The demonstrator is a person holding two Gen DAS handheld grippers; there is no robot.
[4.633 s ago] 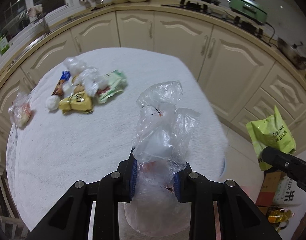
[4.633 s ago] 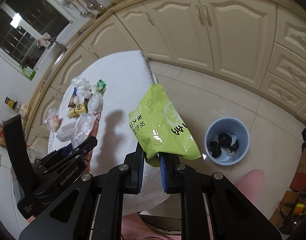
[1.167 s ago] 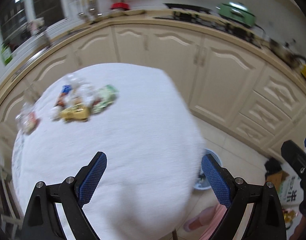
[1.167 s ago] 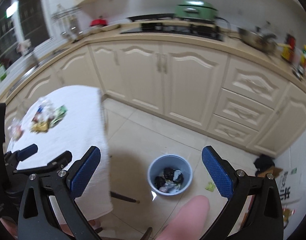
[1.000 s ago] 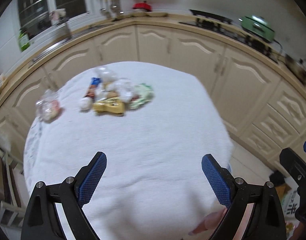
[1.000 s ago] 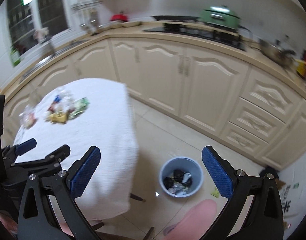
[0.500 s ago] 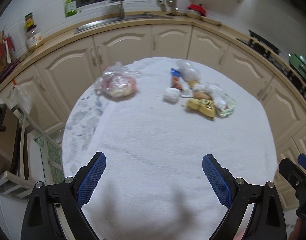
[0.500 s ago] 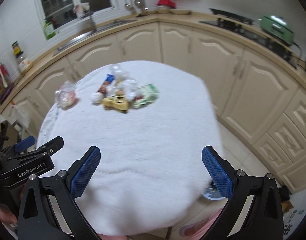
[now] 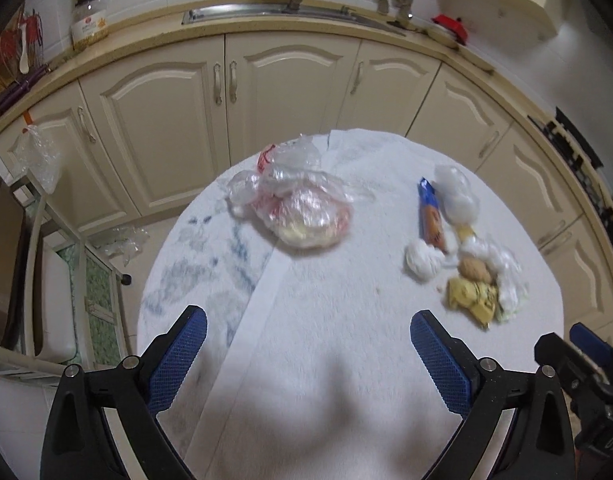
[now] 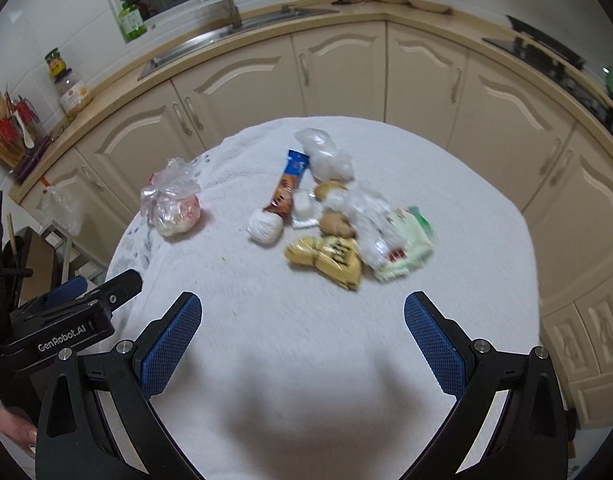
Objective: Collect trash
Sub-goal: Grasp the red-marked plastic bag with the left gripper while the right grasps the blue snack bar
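Note:
A clear plastic bag (image 9: 300, 216) with red and pale contents lies on the white round table (image 9: 306, 320), far left; it also shows in the right wrist view (image 10: 171, 208). A pile of trash lies to its right: a blue-orange wrapper (image 10: 287, 188), a white ball (image 10: 265, 227), a yellow packet (image 10: 330, 260), a green-white packet (image 10: 402, 246) and clear bags (image 10: 326, 160). My left gripper (image 9: 306, 360) is open and empty, facing the plastic bag. My right gripper (image 10: 302, 340) is open and empty, facing the pile.
Cream kitchen cabinets (image 9: 234, 92) curve around behind the table, with a sink (image 9: 266, 10) and jars on the counter. A chair and a rack (image 9: 46, 280) stand left of the table. The left gripper's body (image 10: 66, 320) shows at left in the right wrist view.
Both grippers have let go of their trash and opened. They swung from the floor bin back to the table and now sit closer to the remaining trash.

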